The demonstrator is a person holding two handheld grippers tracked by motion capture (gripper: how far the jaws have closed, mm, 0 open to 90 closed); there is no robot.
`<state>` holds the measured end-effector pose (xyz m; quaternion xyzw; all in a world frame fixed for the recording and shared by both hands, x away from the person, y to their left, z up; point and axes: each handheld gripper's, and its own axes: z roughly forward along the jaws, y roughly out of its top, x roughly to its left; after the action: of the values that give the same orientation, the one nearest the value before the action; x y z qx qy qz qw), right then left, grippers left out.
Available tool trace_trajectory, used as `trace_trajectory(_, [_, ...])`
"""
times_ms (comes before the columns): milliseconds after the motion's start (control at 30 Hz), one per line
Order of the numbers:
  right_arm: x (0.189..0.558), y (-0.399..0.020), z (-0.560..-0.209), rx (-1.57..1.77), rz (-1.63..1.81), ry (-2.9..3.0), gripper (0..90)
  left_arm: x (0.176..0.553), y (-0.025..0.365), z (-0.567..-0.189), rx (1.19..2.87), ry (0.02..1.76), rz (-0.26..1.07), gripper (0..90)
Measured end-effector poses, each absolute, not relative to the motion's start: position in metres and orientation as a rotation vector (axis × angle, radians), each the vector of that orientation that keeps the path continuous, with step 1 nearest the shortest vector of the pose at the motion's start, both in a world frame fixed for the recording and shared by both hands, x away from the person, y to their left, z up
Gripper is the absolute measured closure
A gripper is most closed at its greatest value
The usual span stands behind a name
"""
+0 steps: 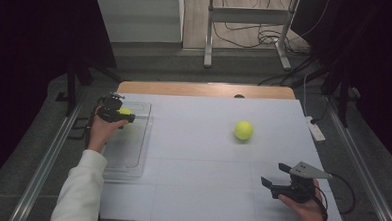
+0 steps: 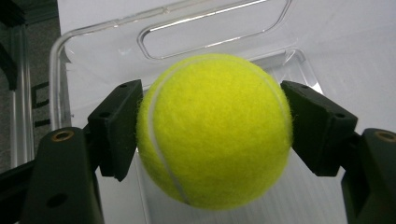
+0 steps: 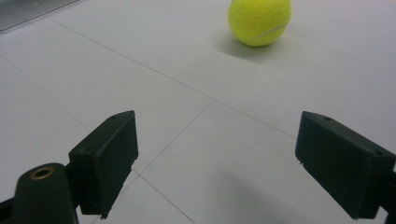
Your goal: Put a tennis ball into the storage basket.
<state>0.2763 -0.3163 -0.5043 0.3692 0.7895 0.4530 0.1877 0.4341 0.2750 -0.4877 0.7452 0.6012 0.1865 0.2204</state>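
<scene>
High view: left gripper point(image 1: 126, 116) over clear tray point(image 1: 132, 158), gripping first ball point(image 1: 125, 111); second ball point(image 1: 243, 130) loose on worktop point(image 1: 197, 155).
Left gripper view: fingers point(image 2: 119, 128) pressed on ball above tray, not yet released.
Right gripper view: fingers point(image 3: 109, 161) wide apart, empty; second ball point(image 3: 259, 19) ahead, waiting.

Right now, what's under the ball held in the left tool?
Under the ball, clamped in the left tool, lies the clear plastic tray, with its handle cutout beyond. The tray floor straight beneath the ball is covered, so whether the ball touches it can't be told.
</scene>
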Motion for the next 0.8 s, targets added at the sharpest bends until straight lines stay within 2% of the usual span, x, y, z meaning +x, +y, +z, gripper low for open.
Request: trace_trajectory(800, [0.277, -0.317, -0.505, 1.040, 1.267, 2.225, 13.7, 0.442, 0.269, -0.504, 2.161, 1.680, 0.551, 25.0])
